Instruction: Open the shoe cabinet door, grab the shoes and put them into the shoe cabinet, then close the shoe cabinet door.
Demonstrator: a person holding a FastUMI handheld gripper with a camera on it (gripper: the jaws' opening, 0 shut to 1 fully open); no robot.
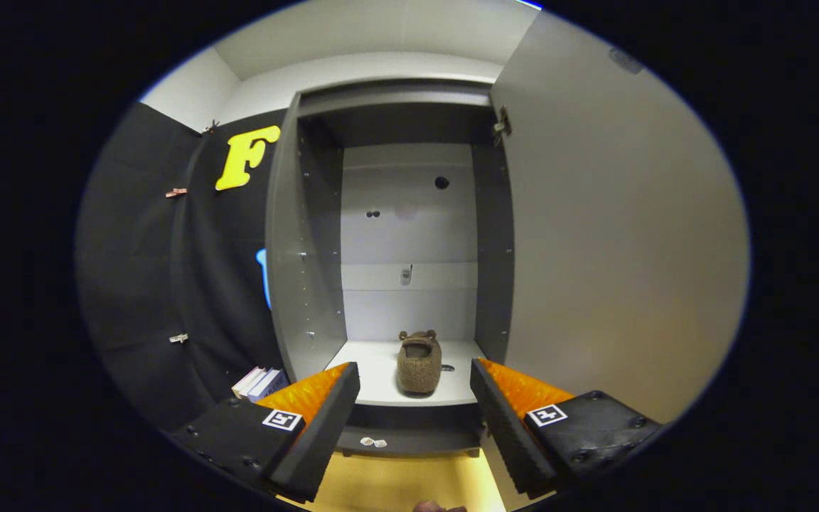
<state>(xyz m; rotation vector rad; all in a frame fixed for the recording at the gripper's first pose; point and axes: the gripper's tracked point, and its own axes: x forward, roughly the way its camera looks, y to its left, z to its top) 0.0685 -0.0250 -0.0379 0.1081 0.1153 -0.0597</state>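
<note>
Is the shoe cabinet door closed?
No, the door is swung open, showing a slipper on the cabinet floor beyond the gripper's open fingers.

Stacked books [259, 382] on floor against black cloth wall [168, 284], clips [176, 193] pinning cloth.

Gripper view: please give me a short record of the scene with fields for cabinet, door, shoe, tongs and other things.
cabinet: grey cabinet, standing open
door: door swung out to one side
shoe: brown fuzzy shoe on the bottom shelf, toe pointing outward
tongs: tongs open, holding nothing, shoe just beyond the tips
other: books on the floor beside the cabinet
</note>
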